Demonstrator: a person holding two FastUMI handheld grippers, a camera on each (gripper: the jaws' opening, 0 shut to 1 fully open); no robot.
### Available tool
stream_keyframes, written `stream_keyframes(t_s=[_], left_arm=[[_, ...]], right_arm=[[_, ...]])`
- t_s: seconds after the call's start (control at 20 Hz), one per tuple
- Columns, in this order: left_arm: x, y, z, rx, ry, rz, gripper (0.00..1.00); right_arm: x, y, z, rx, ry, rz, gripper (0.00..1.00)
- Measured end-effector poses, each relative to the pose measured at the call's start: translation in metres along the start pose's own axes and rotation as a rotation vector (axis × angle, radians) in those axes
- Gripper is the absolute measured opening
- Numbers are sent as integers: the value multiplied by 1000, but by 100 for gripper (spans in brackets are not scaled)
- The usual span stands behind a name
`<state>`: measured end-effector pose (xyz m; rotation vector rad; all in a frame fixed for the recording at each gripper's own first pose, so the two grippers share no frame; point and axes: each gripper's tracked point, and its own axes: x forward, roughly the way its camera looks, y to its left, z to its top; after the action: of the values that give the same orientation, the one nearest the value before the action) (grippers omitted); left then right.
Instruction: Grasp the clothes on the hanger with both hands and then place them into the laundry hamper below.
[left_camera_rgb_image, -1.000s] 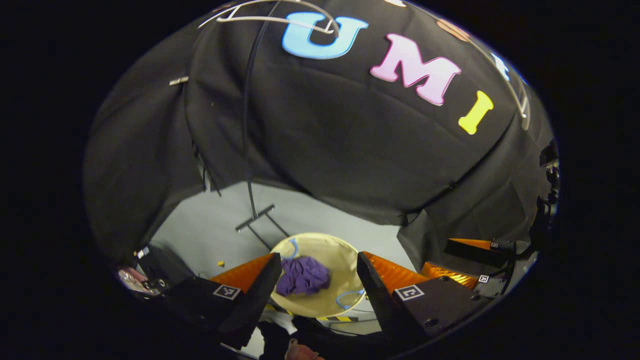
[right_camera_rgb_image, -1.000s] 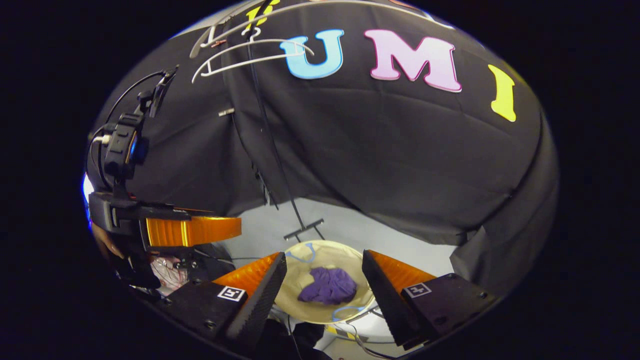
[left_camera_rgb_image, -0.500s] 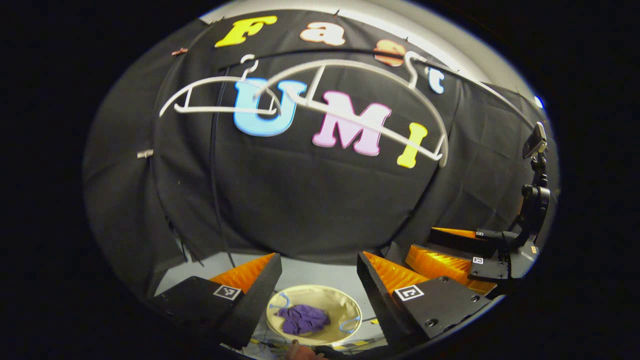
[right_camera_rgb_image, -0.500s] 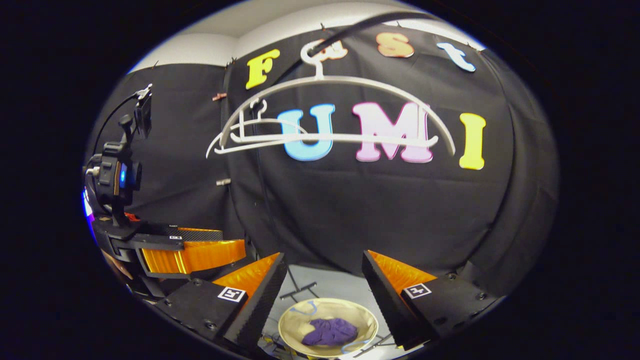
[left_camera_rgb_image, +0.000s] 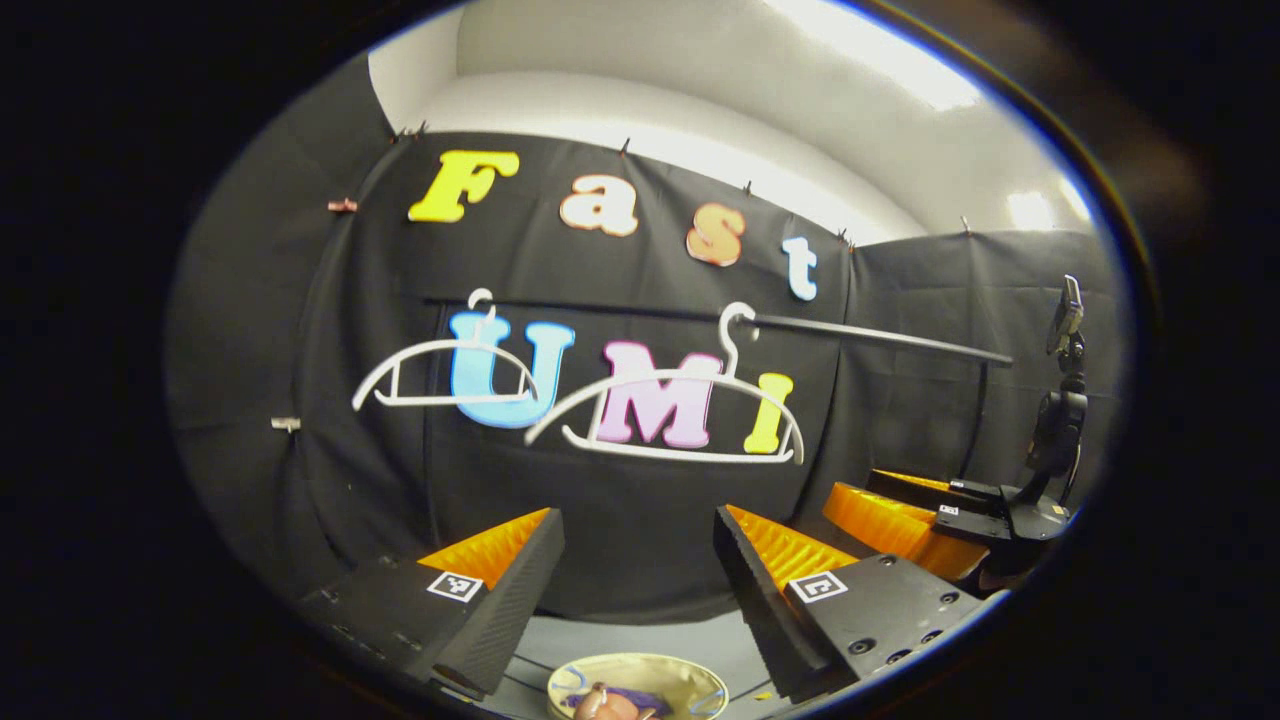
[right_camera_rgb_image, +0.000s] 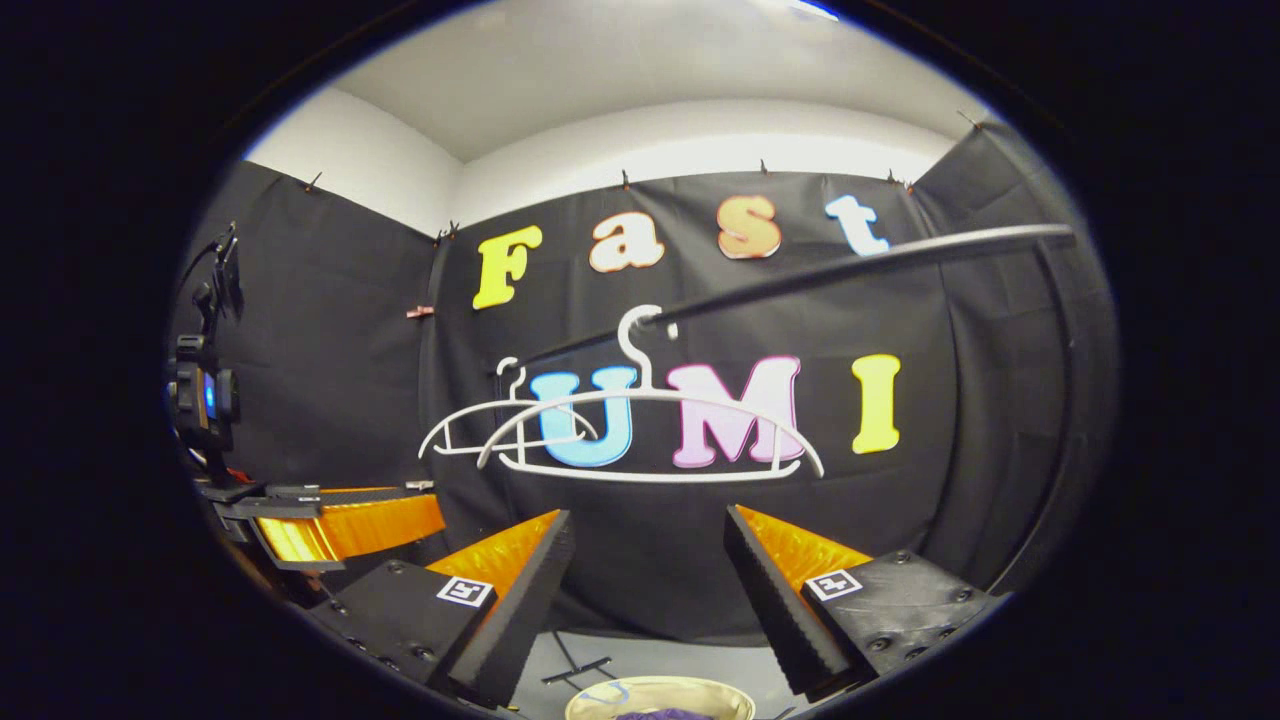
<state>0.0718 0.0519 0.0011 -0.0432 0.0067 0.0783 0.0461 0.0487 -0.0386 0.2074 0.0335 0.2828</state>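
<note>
Down at the bottom edge of both views sits the laundry hamper (left_camera_rgb_image: 690, 675), a round cream-coloured tub on the grey floor. Purple clothes (left_camera_rgb_image: 640, 695) lie inside it; in the right gripper view just a sliver of the purple clothes (right_camera_rgb_image: 660, 714) shows above the edge, within the hamper rim (right_camera_rgb_image: 720, 692). A pinkish rounded shape overlaps the clothes in the left gripper view; cannot tell what it is.

Left gripper (left_camera_rgb_image: 638, 590): jaws spread wide, nothing between the two black ribbed fingers (left_camera_rgb_image: 510, 600), hamper visible through the gap far below. Right gripper (right_camera_rgb_image: 650, 600): likewise released, fingers (right_camera_rgb_image: 775, 600) well apart, holding nothing. Both are raised and level, facing the booth wall.

Right gripper also appears at the right edge of the left gripper view (left_camera_rgb_image: 930, 510), orange sides visible, a camera mount rising above it. Left gripper appears at the left edge of the right gripper view (right_camera_rgb_image: 340, 520), similarly with a mount above.

Above the grippers, a black rail (right_camera_rgb_image: 850, 265) runs across the wall. Two white hangers on it, both bare: larger hanger (right_camera_rgb_image: 650, 435) nearer, smaller hanger (right_camera_rgb_image: 505, 430) behind and to its left, overlapping in the right gripper view. In the left gripper view they hang side by side, small hanger (left_camera_rgb_image: 445, 375) and large hanger (left_camera_rgb_image: 665, 415).

Black stand base (right_camera_rgb_image: 575, 670) rests on the floor just behind the hamper.
</note>
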Motion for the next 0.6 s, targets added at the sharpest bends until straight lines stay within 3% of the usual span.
stream_keyframes(t_s=[0.05,0.1,0.35,0.4,0.6], left_arm=[[-10,-3,6,20,-37,3,98],[-16,-4,13,40,-67,-1,95],[-59,-21,28,71,-130,-67,92],[-64,-22,31,72,-143,-69,95],[-67,-24,30,99,-147,-80,95]], right_arm=[[-7,7,5,-5,-15,-7,100],[-14,12,9,-8,-28,-13,92],[-52,29,27,-15,-95,-65,92],[-58,30,32,-23,-113,-75,98],[-76,35,46,-67,-153,-115,98]])
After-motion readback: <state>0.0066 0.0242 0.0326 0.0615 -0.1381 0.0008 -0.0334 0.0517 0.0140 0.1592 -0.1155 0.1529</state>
